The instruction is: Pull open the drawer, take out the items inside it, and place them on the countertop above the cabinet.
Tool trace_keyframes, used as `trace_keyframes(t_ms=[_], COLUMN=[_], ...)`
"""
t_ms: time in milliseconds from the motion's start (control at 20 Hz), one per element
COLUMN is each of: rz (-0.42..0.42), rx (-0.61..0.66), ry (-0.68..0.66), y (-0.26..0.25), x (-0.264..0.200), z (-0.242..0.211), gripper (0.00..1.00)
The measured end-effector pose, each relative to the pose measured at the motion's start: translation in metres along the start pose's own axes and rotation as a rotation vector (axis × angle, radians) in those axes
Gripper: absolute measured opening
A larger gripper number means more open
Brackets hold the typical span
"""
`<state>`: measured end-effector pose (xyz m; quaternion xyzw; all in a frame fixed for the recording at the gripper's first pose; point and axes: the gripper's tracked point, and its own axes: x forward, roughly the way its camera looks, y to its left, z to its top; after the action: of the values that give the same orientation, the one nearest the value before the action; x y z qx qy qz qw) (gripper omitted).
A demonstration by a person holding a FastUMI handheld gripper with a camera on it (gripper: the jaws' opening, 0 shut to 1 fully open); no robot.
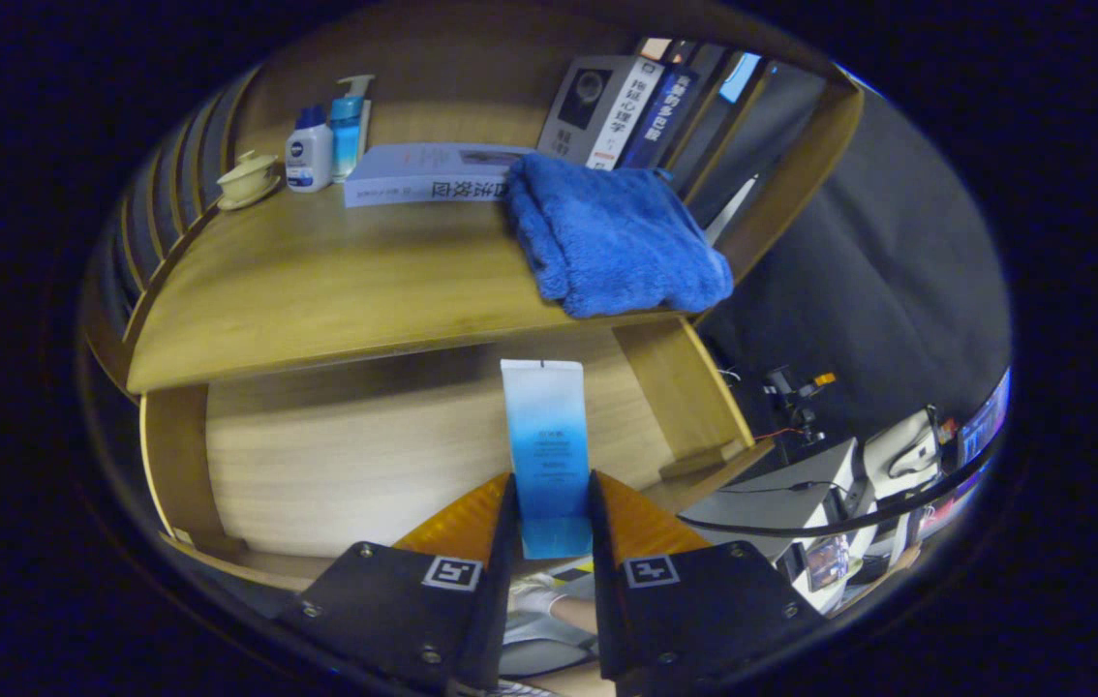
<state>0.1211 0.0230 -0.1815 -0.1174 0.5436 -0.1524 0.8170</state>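
Observation:
A white-to-blue squeeze tube (pixel 545 445) stands upright between my fingers, and my gripper (pixel 549 508) is shut on its lower part. The tube hangs over the open wooden drawer (pixel 346 465), whose pale bottom lies behind it. Above the drawer runs the wooden countertop (pixel 317 290). On it rest a folded blue towel (pixel 612 237) at the right, a flat-lying book (pixel 428 174), a white bottle (pixel 309 153), a blue pump bottle (pixel 348 131) and a small lidded cup on a saucer (pixel 247 179).
Several upright books (pixel 626 111) lean at the back right of the countertop. A slatted wooden side (pixel 157 223) bounds the counter at the left. Right of the cabinet, below a dark cloth wall, stand grey boxes, cables and a small stand (pixel 801 397).

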Motion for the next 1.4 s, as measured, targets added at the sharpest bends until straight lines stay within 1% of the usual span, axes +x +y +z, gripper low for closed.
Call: trace_keyframes(t_ms=[300, 450, 550, 850, 1200, 1400], rz=[-0.007, 0.047, 0.071, 0.212, 0.316, 0.35], rx=[0.073, 0.112, 0.105, 0.077, 0.034, -0.007], ry=[-0.133, -0.203, -0.231, -0.277, -0.297, -0.28], y=[-0.018, -0.007, 0.002, 0.054, 0.101, 0.118], x=[-0.038, -0.044, -0.044, -0.024, 0.002, 0.018], z=[0.031, 0.055, 0.067, 0.092, 0.114, 0.116], gripper=[0.39, 0.39, 0.39, 0.39, 0.39, 0.39])
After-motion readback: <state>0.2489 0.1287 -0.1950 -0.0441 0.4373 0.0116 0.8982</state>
